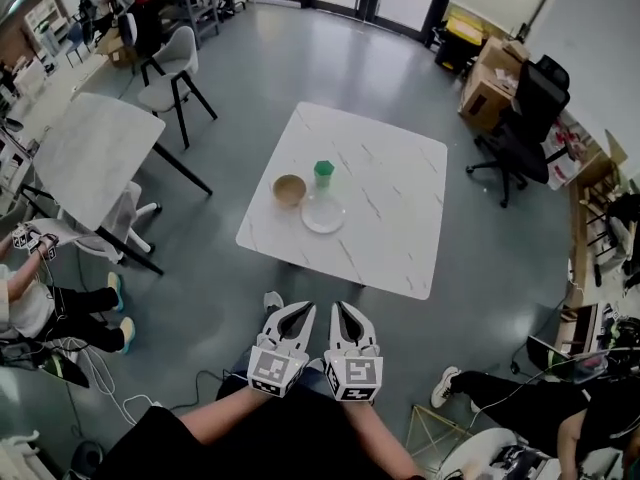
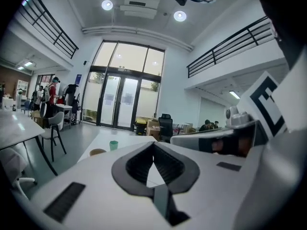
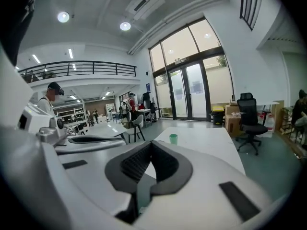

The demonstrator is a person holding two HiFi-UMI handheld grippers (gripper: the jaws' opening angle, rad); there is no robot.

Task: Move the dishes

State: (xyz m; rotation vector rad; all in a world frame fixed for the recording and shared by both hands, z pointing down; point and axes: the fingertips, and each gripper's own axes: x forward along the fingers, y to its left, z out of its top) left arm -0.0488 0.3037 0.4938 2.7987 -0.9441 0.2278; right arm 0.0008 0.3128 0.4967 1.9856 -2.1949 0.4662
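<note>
The square table (image 1: pixel 390 218) has a smooth white top with thin grey veins, like marble. On its left part 3 round dishes sit close together: a tan bowl (image 1: pixel 289 189) with its opening up, a green cup (image 1: pixel 323 173) standing upright, and a pale plate (image 1: pixel 323 214) lying flat. The left gripper (image 1: pixel 292 316) and right gripper (image 1: pixel 347 316) are well apart from the table. Both have their jaw tips together, with nothing between them.

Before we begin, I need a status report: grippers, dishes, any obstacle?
Left gripper shut, empty. Right gripper shut, empty. Bowl, green cup, plate on white table, ahead of both grippers. No obstacle seen between.
</note>
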